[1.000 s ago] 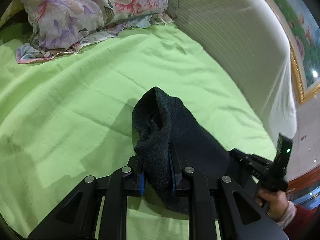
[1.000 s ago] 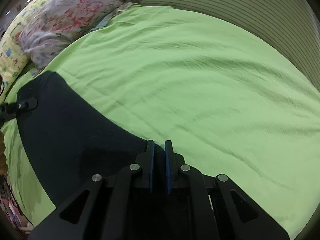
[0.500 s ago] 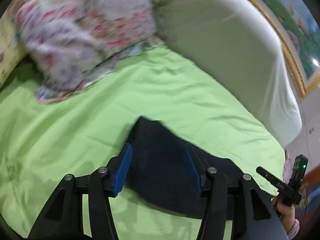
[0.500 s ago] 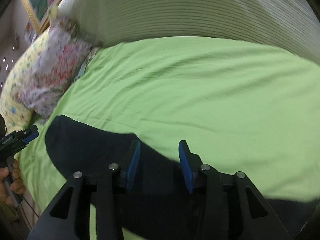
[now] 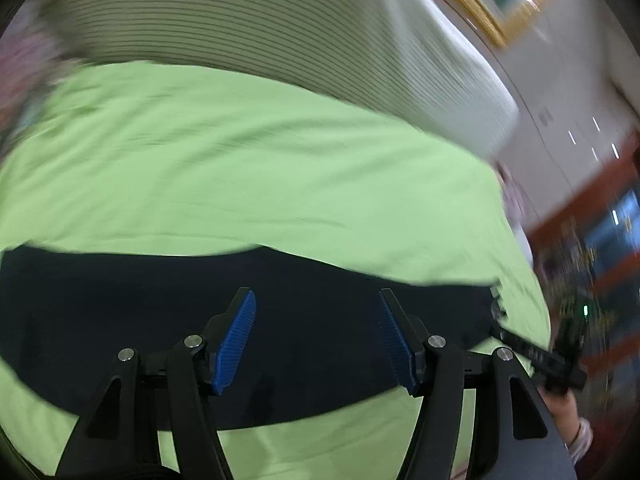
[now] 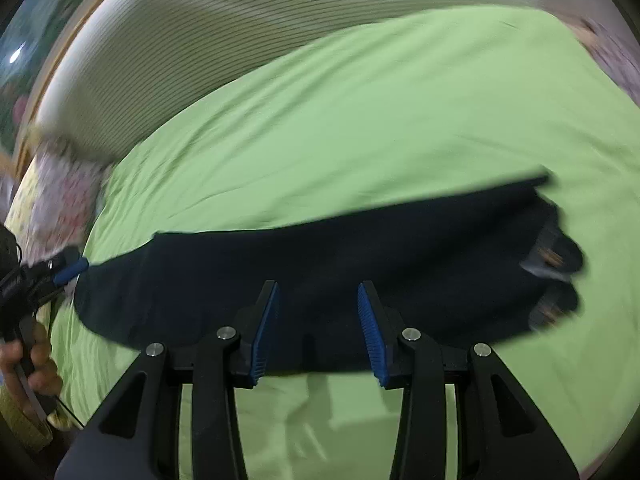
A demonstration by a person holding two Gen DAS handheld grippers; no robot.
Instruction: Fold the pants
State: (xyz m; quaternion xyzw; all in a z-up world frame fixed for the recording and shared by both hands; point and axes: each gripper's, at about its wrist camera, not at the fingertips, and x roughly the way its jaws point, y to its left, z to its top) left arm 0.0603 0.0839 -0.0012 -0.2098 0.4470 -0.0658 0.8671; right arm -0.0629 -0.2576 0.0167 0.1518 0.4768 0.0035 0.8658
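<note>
Dark pants (image 6: 360, 256) flat on green sheet (image 6: 360, 128), long axis left-right, both grippers' jaws wide, empty.

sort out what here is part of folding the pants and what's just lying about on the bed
Part of the job:
- dark pants, lying flat across the sheet
- left gripper, fingers open above the pants
- right gripper, fingers open above the pants

Just lying about:
- green sheet
- floral pillow
- striped headboard
- framed picture on the wall
</note>
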